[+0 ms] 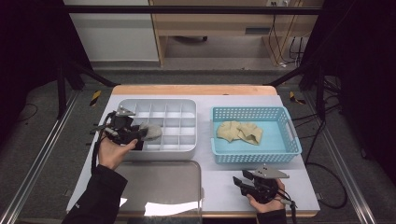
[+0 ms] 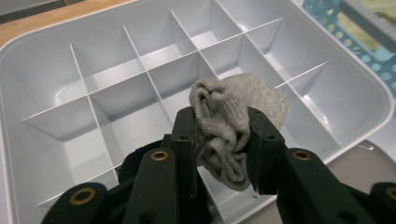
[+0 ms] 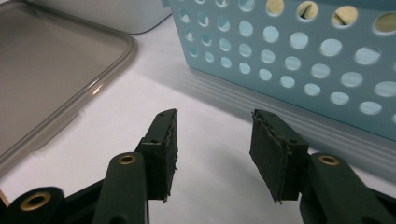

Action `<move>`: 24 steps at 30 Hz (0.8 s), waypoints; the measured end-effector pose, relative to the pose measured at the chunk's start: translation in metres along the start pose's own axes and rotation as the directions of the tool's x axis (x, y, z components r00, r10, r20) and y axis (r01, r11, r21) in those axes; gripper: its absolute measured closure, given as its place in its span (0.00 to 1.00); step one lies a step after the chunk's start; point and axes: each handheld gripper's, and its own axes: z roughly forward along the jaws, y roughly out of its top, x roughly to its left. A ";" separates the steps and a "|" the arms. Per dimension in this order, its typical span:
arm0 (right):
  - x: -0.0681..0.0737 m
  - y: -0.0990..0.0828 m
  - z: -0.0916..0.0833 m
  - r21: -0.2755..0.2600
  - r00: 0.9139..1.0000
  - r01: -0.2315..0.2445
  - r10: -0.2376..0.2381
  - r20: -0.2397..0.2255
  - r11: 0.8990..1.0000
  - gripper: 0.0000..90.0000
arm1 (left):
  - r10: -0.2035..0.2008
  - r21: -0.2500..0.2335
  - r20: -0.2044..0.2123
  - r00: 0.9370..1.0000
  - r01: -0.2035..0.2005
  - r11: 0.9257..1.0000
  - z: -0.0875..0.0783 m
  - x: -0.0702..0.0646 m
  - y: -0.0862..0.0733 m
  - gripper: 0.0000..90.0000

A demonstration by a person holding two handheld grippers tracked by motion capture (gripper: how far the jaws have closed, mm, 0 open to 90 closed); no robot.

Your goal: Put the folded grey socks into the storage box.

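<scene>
My left gripper (image 1: 141,135) (image 2: 219,135) is shut on a rolled grey sock (image 1: 150,131) (image 2: 229,126), holding it over the front-left cells of a white divided organiser box (image 1: 189,106) (image 2: 42,60). The sock bulges out past both pads. Several beige socks (image 1: 239,131) lie in the light blue perforated basket (image 1: 289,135) (image 3: 299,60) to the right of the box. Near the table's front right, my right gripper (image 1: 239,183) (image 3: 212,154) rests open above the white table surface, nothing between its jaws, just in front of the basket's wall.
A clear grey plastic lid (image 1: 159,186) (image 3: 51,79) lies flat on the table in front of the organiser box. The white table top (image 1: 219,182) has a wooden strip along its far edge. Black frame posts stand at both sides.
</scene>
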 end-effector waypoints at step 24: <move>-0.001 -0.001 0.002 0.009 1.000 0.000 0.000 -0.002 1.000 0.58 | 0.099 0.157 -0.045 0.994 -0.091 0.983 0.028 -0.002 -0.007 0.74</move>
